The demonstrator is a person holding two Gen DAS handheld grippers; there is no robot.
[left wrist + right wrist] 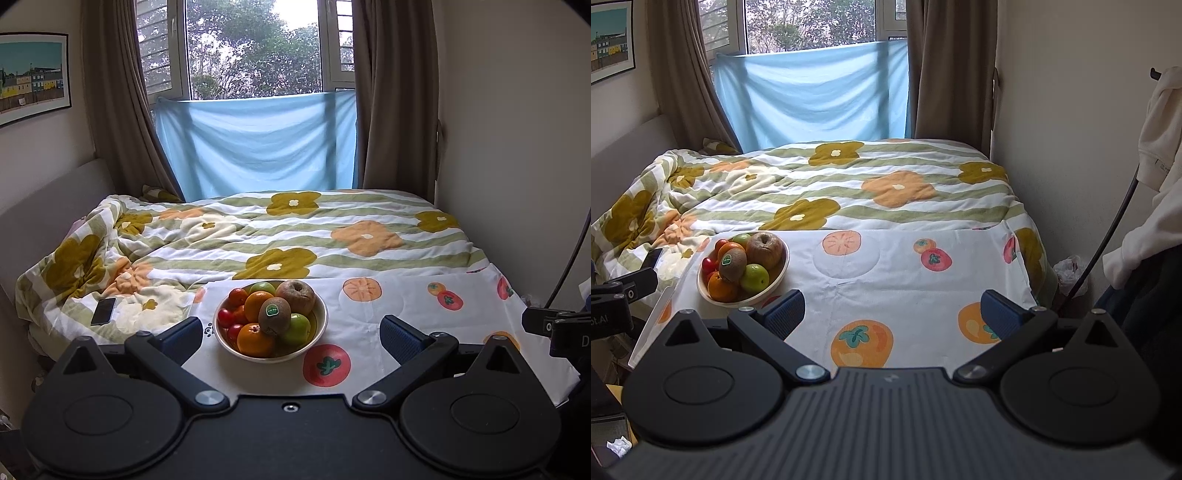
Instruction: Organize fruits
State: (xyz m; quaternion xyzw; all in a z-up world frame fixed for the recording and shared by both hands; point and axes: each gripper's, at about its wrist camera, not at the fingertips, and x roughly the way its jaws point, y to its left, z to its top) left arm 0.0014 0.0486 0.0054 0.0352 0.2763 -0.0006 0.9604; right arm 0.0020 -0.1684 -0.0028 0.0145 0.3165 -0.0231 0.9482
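Wide-open and empty, the left gripper (291,338) frames the fruit bowl (221,341) dead ahead on the persimmon-print cloth (406,302); the right gripper (892,312), equally spread and empty, has the bowl (781,275) off to its left, farther

Pale bowl (320,314) heaped with kiwi (274,314), oranges, green apples, tomatoes, upright on fruit-print cloth (399,306)
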